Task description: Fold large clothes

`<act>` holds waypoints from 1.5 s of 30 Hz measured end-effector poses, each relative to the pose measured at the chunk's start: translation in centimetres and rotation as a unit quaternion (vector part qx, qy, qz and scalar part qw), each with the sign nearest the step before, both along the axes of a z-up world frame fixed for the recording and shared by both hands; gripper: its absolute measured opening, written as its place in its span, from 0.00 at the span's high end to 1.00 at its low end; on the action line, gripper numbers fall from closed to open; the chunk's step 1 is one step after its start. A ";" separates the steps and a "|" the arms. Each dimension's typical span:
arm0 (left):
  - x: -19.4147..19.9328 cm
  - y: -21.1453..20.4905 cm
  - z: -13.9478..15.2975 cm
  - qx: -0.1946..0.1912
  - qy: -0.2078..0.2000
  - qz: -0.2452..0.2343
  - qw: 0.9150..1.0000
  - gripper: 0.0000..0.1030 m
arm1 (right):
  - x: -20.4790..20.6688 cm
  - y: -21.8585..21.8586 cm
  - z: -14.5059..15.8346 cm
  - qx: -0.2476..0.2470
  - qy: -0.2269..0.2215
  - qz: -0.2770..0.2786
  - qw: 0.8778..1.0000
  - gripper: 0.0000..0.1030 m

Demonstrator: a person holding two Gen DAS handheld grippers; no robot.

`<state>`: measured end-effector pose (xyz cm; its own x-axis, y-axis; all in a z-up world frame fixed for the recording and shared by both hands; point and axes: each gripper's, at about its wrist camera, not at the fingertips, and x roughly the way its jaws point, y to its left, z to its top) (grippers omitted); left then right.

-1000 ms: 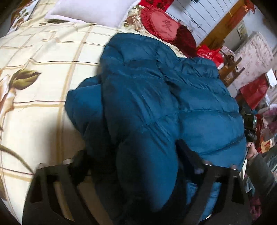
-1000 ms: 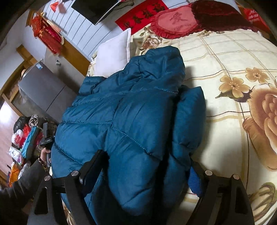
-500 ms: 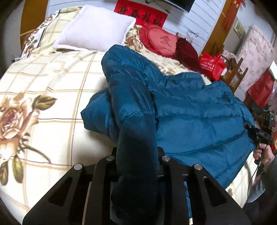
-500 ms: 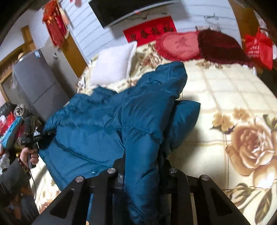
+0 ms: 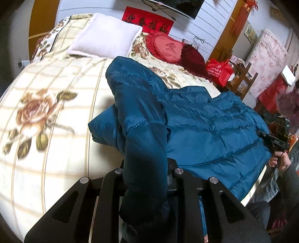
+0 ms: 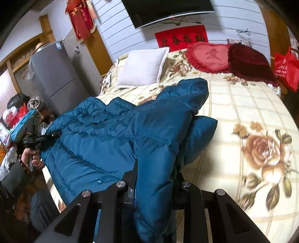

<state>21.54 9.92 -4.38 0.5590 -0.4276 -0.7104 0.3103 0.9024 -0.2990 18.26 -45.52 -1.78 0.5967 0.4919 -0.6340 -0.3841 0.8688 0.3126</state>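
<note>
**Both grippers clamped on the blue jacket, bed in both views**

Left wrist view, left to right:
- Bedspread [image 5: 48, 149], cream check with rose print, covers the bed beneath everything.
- White pillow [image 5: 104, 41] at the head of the bed.
- Your left gripper [image 5: 145, 179] is closed on a thick fold of the blue puffer jacket [image 5: 201, 130]; the fabric bulges up between the fingers and hides the pads.
- The jacket lies across the bed, its bulk to the right of your grip, one end reaching toward the pillows.
- Red heart cushion [image 5: 168, 48] with a dark red cushion [image 5: 194, 59] touching it on the right.
- Red bag [image 5: 220, 71] past the bed edge.
- Only here: your right hand [image 5: 280, 160] on its gripper's handle at the jacket's far hem, and a floral-covered cabinet [image 5: 267, 56] behind it.

Right wrist view, left to right:
- Only here: your left hand [image 6: 30, 158] on its handle at the jacket's [image 6: 104, 134] left hem, a grey fridge [image 6: 54, 74], a red hanging ornament [image 6: 80, 20] and a wall television [image 6: 166, 11].
- Pillow [image 6: 142, 67], then your right gripper [image 6: 155, 188], closed on another fold of the jacket.
- Heart cushion [image 6: 209, 56], dark cushion [image 6: 250, 63], bag [image 6: 286, 69].
</note>
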 end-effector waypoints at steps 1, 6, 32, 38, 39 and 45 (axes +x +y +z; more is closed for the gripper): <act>-0.8 -0.1 -0.4 0.004 0.002 -0.001 1.000 0.82 | -0.7 0.0 -0.7 0.003 0.004 0.000 1.000 0.79; -3.2 0.3 -1.3 -0.013 0.003 0.008 1.000 0.82 | -2.8 -0.7 -2.8 0.021 0.014 -0.008 1.000 0.79; -9.2 2.4 -1.6 0.073 0.017 0.117 0.990 0.18 | -7.1 -3.9 -3.8 0.008 0.123 -0.194 0.973 0.38; -13.7 -1.6 -1.5 0.183 0.027 0.132 0.974 0.16 | -11.2 0.7 -0.6 -0.086 0.151 -0.160 0.972 0.21; -14.4 -2.2 -1.5 0.186 0.027 0.131 0.973 0.16 | -12.2 1.4 -0.5 -0.093 0.146 -0.148 0.974 0.21; -19.2 -7.0 -1.2 0.221 0.009 0.119 0.968 0.16 | -17.3 4.8 1.3 -0.119 0.107 -0.116 0.980 0.21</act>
<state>2.32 2.87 -5.54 0.5901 0.0599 -0.8051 0.0758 0.9887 0.1291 0.99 -40.69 -0.46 0.5152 0.1812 -0.8377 -0.1151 0.9832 0.1418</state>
